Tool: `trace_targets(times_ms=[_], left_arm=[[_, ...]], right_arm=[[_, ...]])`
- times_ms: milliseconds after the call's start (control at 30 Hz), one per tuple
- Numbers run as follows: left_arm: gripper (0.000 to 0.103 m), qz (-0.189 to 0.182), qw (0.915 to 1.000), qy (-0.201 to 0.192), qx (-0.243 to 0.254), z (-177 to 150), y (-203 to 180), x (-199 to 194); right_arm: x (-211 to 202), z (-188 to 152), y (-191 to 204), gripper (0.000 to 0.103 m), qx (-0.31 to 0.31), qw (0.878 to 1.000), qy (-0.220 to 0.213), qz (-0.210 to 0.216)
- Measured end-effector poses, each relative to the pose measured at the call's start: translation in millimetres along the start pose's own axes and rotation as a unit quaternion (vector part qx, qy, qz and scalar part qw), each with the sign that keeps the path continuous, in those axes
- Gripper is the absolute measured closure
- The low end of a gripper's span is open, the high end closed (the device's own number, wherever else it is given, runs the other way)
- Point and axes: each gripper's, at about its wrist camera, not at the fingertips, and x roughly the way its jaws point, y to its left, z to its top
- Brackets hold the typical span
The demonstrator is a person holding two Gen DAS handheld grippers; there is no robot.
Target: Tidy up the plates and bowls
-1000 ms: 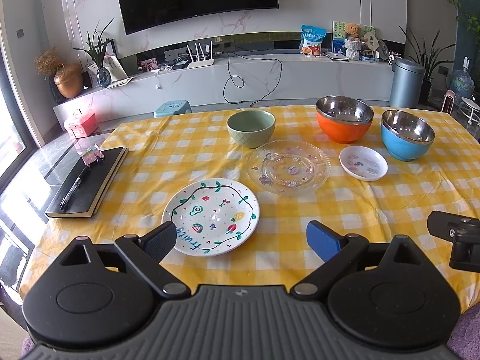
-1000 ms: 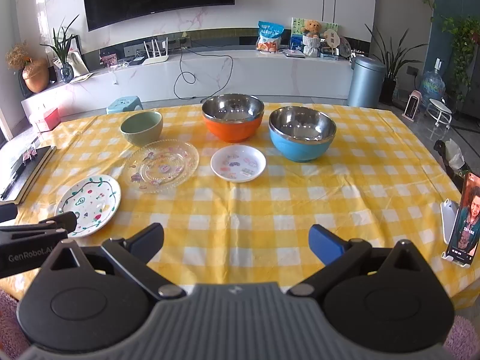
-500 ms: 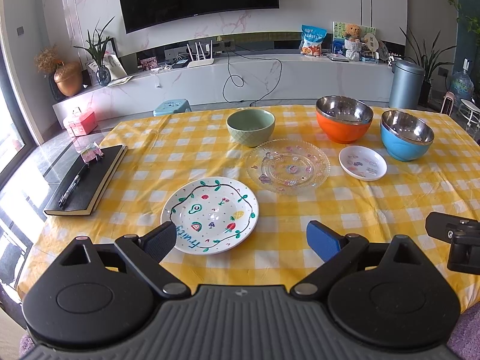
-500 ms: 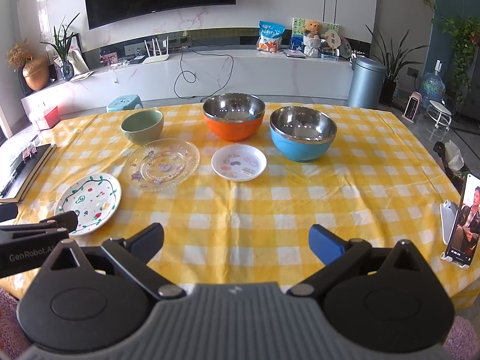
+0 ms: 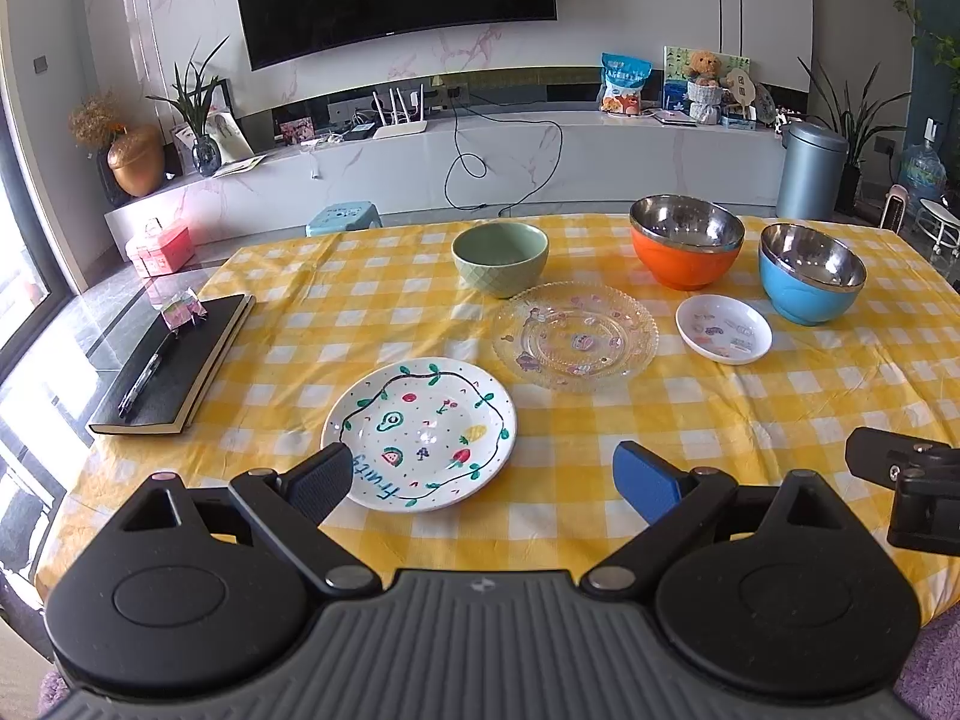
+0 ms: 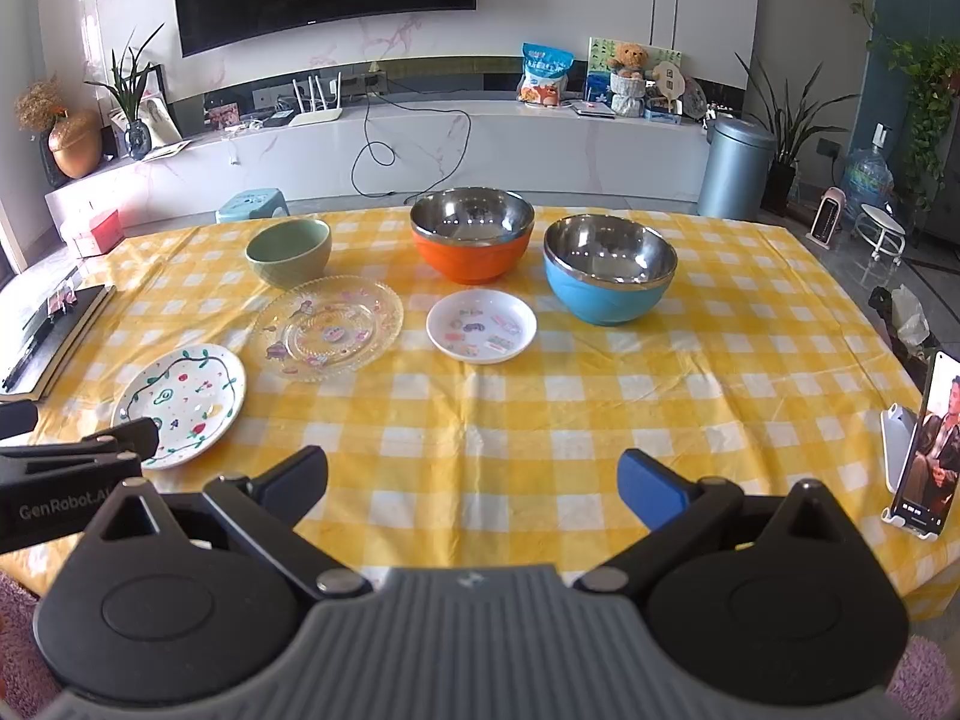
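I hold the left gripper (image 5: 483,474) and right gripper (image 6: 474,483) spread wide, both empty. The painted plate (image 5: 420,432) lies on the checked tablecloth (image 5: 600,420) just ahead of my left gripper; the glass plate (image 5: 575,336), small dish (image 5: 723,328) and three bowls sit farther back.

I can't see the painted plate's (image 5: 420,432) near-left rim behind my left gripper's (image 5: 486,480) black finger (image 5: 318,483).

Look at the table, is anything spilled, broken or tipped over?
Nothing stands out. The green bowl, orange bowl and blue bowl all sit upright and look empty. The painted plate, glass plate and small white dish lie flat, unchipped. Only the tablecloth is slightly wrinkled.
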Motion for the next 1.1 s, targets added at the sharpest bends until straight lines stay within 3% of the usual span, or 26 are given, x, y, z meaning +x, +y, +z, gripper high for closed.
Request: trace_targets(times_ms=[1100], left_arm=[[0.000, -0.002, 1.0000, -0.001, -0.001, 0.5, 0.7, -1.1]], right_arm=[[-1.1, 0.8, 0.9, 0.002, -0.004, 1.000, -0.002, 0.000]])
